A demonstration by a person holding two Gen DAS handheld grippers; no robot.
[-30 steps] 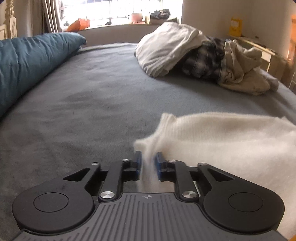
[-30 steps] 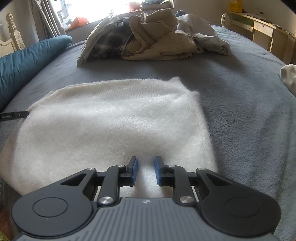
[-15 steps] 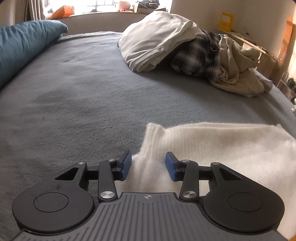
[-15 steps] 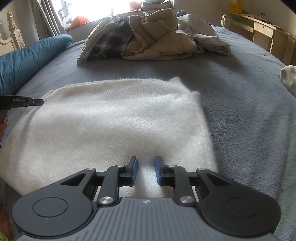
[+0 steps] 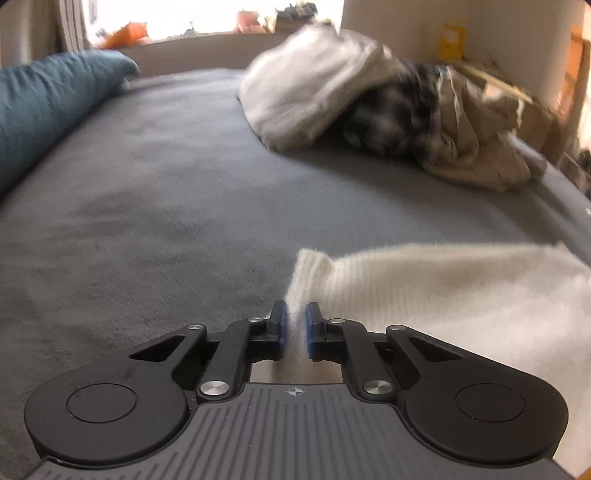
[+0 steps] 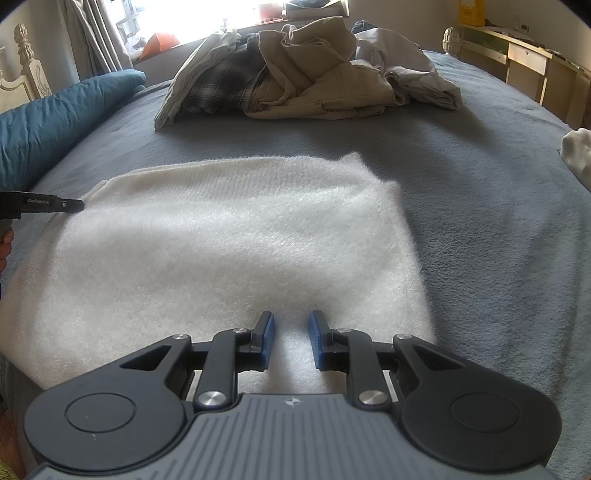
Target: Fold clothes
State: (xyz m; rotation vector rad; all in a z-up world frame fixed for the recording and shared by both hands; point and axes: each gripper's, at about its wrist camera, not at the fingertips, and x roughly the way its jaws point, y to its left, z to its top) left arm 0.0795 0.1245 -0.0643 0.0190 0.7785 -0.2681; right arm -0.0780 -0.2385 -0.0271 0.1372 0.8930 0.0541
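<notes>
A white knitted garment [image 6: 229, 258] lies spread flat on the grey blanket [image 6: 498, 229] of a bed, near the front edge; its ribbed left corner [image 5: 310, 266] is gathered up into the left gripper [image 5: 295, 325], whose blue pads have just been closing and now pinch a narrow ridge of the knit between them; from the right wrist view the tip of that same gripper [image 6: 70, 205] shows at the garment's left edge, with part of a hand [image 6: 5, 243] behind it; the right gripper [image 6: 291, 339] sits over the near edge of the garment, its jaws standing narrowly apart with white knit lying in the gap, and whether the pads press on the cloth I cannot tell; farther up the bed, well apart from the white garment, sits a pile of unfolded clothes [image 6: 314, 74] — a pale cloth, a dark plaid shirt [image 6: 225, 85] and tan trousers heaped together; a teal pillow [image 6: 55, 122] lies along the left side of the bed; a bright window [image 6: 221, 14] with curtains stands behind the pile, and a wooden desk [image 6: 524, 59] is at the right wall; another pale cloth [image 6: 578, 155] shows at the right edge of the bed
</notes>
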